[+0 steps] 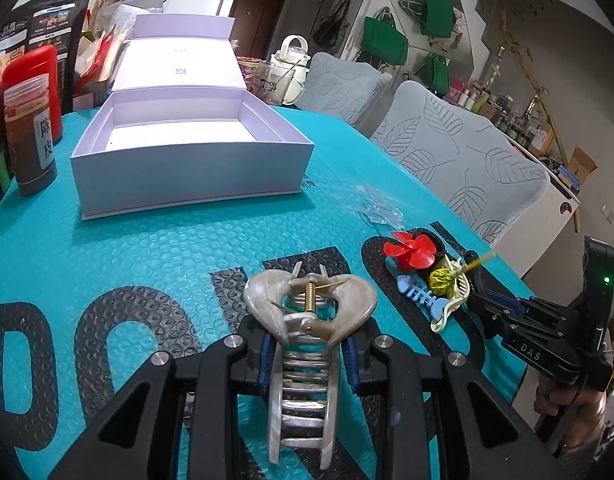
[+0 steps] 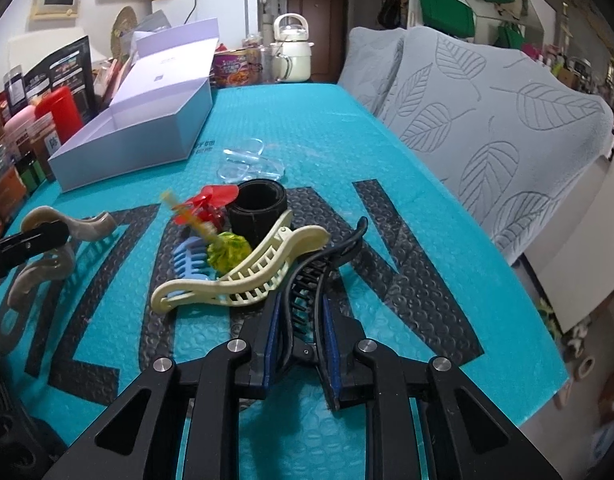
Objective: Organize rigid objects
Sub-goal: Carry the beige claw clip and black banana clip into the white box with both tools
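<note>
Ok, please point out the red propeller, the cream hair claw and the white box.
red propeller (image 1: 410, 251), left wrist view, on a front blade.
cream hair claw (image 2: 263, 258), right wrist view, on its curved upper arm.
white box (image 1: 195, 178), left wrist view, on its front wall.

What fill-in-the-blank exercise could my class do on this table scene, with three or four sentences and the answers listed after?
1. The left tool is shut on a pearly beige hair ____.
2. The right tool grips a claw clip whose colour is ____.
3. The white box on the teal mat has its lid ____.
4. The small propeller next to the cream clip is coloured ____.

Missing words: clip; black; open; red.
</note>
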Motion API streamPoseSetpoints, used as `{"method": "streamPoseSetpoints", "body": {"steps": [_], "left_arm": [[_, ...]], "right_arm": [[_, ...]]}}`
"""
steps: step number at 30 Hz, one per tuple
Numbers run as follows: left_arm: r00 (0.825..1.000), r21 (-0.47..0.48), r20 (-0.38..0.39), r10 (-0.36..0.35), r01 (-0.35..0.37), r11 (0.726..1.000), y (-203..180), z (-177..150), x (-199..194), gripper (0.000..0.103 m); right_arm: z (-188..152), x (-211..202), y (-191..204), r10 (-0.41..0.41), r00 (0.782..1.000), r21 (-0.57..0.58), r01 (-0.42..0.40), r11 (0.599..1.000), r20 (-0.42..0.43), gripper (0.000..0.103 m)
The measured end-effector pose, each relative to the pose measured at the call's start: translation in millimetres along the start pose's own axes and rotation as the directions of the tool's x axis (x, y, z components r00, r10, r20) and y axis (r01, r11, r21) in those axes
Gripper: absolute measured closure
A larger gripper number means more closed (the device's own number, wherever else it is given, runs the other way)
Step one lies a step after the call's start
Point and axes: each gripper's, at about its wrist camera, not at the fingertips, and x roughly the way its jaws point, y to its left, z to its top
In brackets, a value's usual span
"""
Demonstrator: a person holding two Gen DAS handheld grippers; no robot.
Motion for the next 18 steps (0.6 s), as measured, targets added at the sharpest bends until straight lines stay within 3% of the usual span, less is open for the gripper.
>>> {"method": "streamPoseSetpoints", "body": {"steps": [8,18], "left_arm": [[0.999,0.032,0.033,0.01,-0.011,0.999,-7.0,4.7,-13.0,0.076],[0.995,0.0,0.076,0.057,-0.057,0.998,-4.1,19.0,-38.7,0.076]], "right_arm": [[6.6,-22.2,3.2,-0.009,0.999,-0.005,0.009,1.0,0.052,0.083],[29.5,-41.5,32.1,0.081,0.987,-0.038,-0.076,0.996,0.139,0.083]]}}
